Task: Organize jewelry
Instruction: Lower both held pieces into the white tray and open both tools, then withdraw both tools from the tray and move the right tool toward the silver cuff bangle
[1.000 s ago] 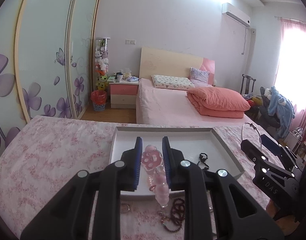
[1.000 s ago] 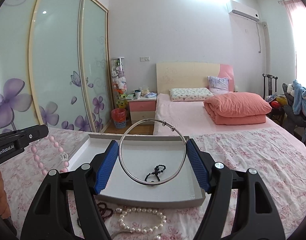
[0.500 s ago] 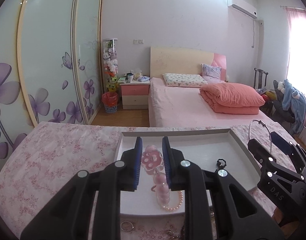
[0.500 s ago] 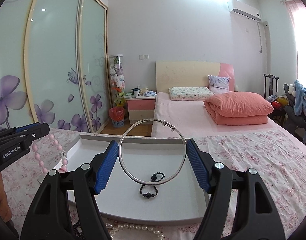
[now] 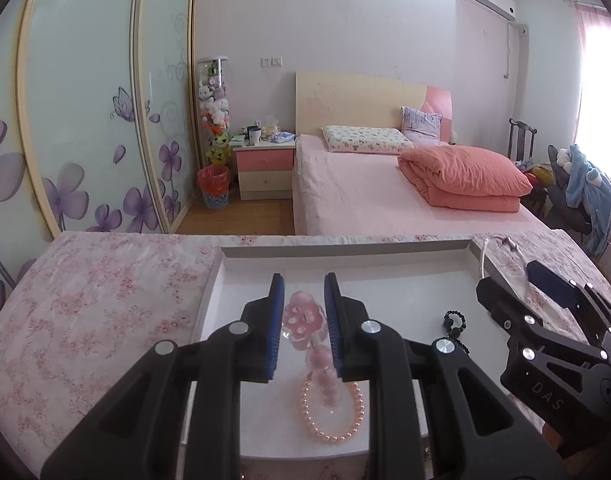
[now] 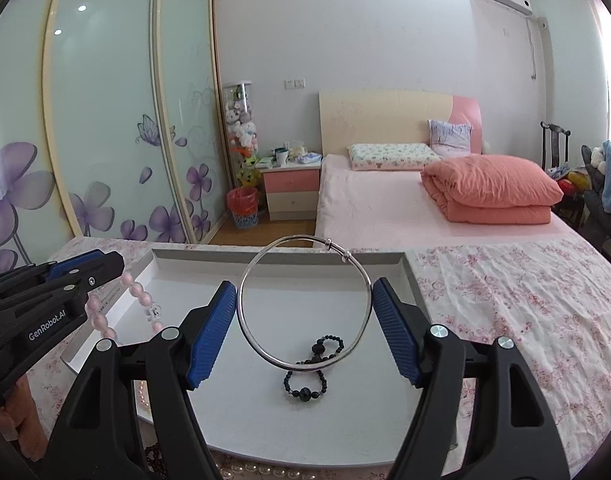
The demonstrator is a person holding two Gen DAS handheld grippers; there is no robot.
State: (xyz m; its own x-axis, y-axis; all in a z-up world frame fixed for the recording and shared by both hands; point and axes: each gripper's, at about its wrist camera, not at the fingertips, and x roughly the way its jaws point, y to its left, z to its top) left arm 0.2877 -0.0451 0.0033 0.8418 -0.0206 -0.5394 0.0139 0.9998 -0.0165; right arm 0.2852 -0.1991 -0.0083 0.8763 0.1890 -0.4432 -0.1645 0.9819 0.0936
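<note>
Left wrist view: the left gripper [image 5: 303, 312] is clamped on a chunky pink bead bracelet with a flower-shaped charm [image 5: 303, 322]; its lower beads hang down between the blue pads, above the floor of the shallow white rectangular tray [image 5: 345, 254].
Right wrist view: the right gripper [image 6: 305, 320] is clamped on a thin silver wire bangle [image 6: 245, 320], pads pressing its two sides, the ring standing upright over the tray's middle.
Already in the tray: a small-beaded pink pearl bracelet [image 5: 332, 412] lies below and just behind the left gripper's tips; a black bead bracelet twisted into a figure eight [image 6: 311, 368] lies just under the bangle.
Step in hand: carry-and-place — both pieces appear held above the tray, neither yet set down.
Next move calls for: lowering each piece to a bare patch of tray floor and parting the jaws gently; the bangle would likely do better laid flat and clear of the black beads, so the two do not tangle.
Only the right view shows: the pink bracelet's hanging loop from the side, off the left gripper's tips, and a white pearl strand [image 6: 245, 470] on the flowered cloth [image 6: 525, 300] near the tray's front edge.
Only the left view shows: the pearl bracelet whole — the right view catches only a sliver.
</note>
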